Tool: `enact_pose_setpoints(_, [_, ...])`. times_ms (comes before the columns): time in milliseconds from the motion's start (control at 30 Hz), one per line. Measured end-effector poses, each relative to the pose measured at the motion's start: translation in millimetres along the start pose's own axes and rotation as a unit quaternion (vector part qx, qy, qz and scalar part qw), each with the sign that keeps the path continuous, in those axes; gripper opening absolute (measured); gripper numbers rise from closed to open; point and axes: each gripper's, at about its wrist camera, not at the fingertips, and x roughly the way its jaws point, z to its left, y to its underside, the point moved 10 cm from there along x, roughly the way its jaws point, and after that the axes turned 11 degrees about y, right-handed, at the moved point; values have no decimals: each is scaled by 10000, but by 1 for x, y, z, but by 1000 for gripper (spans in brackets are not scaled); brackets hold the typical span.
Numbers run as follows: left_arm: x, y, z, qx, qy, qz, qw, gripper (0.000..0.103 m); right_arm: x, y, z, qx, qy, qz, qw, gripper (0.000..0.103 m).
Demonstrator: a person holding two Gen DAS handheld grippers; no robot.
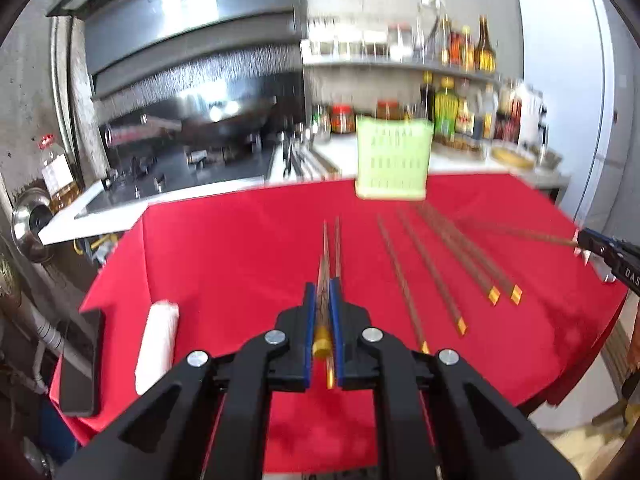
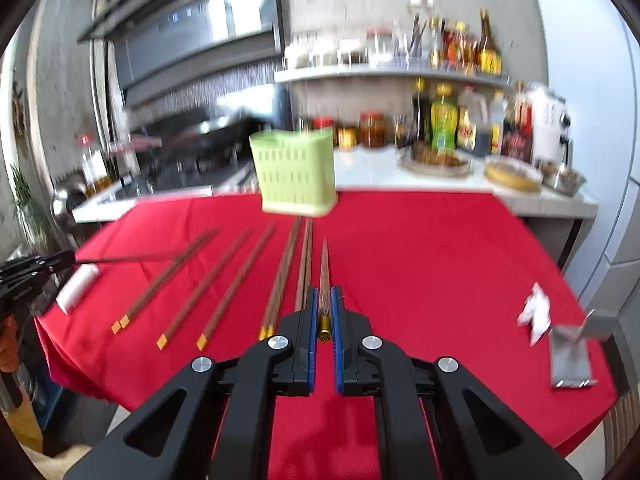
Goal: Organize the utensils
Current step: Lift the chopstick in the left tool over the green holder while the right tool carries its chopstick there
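Now you are mid-carry: both tongs are clenched on chopsticks lifted off the red-clothed desk [image 1: 248, 240]. Your left tongs [image 1: 324, 322] pinch a chopstick pair [image 1: 331, 248] near the gold-capped butts, tips pointing forward. Your right tongs [image 2: 325, 312] clamp what looks like a single chopstick [image 2: 324, 272], though a second could hide behind it.

As I judge it, the next move is to bring each load to the green slotted holder [image 1: 394, 160] standing at the far edge of the desk, tilt the sticks upright above its open top, and only then release. The tips need to clear the rim before you lower them.

The remaining chopsticks [image 2: 228, 280] lie loosely side by side on the cloth between the two tongs, slim brown sticks with yellow butt ends toward you, well apart from the holder. Motion blur hides finer detail.
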Motion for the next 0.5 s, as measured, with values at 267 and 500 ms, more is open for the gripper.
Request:
enact_pose_setpoints(267, [-19, -64, -6, 127, 191, -740, 9970, 7, -26, -58, -4, 116, -143, -502, 9986, 7])
enact_pose_setpoints(500, [1, -80, 3, 78, 63, -759, 9971, 7, -12, -96, -3, 81, -165, -576, 9982, 7])
